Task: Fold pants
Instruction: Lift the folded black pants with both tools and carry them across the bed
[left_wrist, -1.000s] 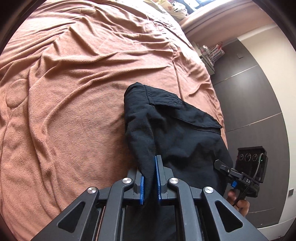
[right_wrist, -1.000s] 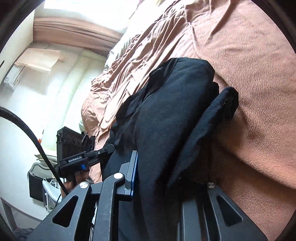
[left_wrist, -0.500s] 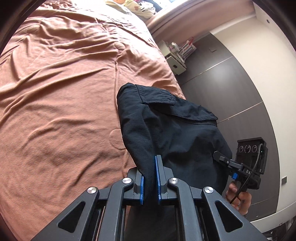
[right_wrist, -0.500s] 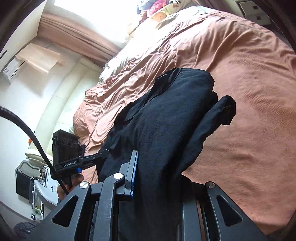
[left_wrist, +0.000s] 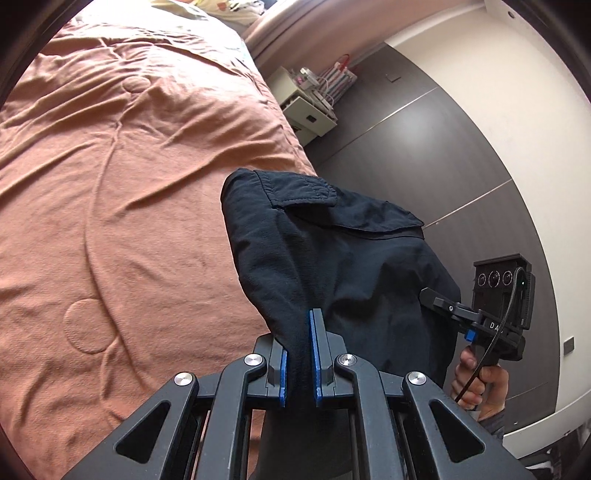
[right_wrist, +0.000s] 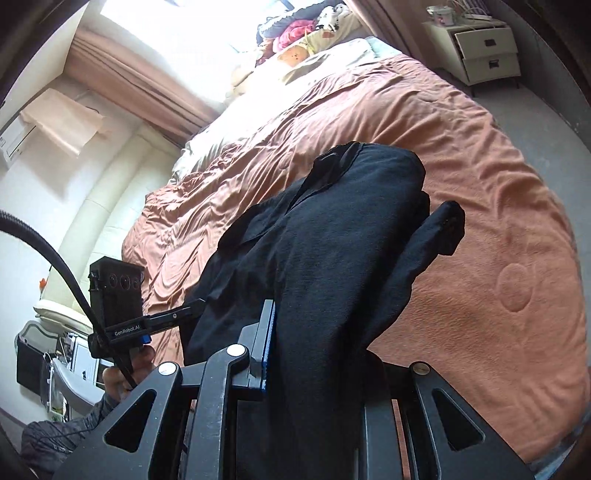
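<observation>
The black pants (left_wrist: 332, 258) hang in the air over the foot of the bed, held between both grippers. My left gripper (left_wrist: 298, 354) is shut on one bunched edge of the cloth, its blue pads pressing the fabric. My right gripper (right_wrist: 295, 343) is shut on the other edge; thick folds of the pants (right_wrist: 332, 258) drape over it and hide its right finger. A flapped pocket shows on the upper part of the pants in the left wrist view. Each view shows the other gripper, right gripper (left_wrist: 443, 306) and left gripper (right_wrist: 192, 306), gripping the far side of the cloth.
An orange-brown bedspread (left_wrist: 129, 184) covers the bed below the pants. A white nightstand (right_wrist: 484, 51) stands by the bed's far corner. Dark wardrobe panels (left_wrist: 424, 147) line the wall. Pillows and stuffed toys (right_wrist: 295, 40) lie at the head of the bed.
Both grippers have lifted the pants up and away from the bedspread toward the foot of the bed. The grip on the cloth is the same.
</observation>
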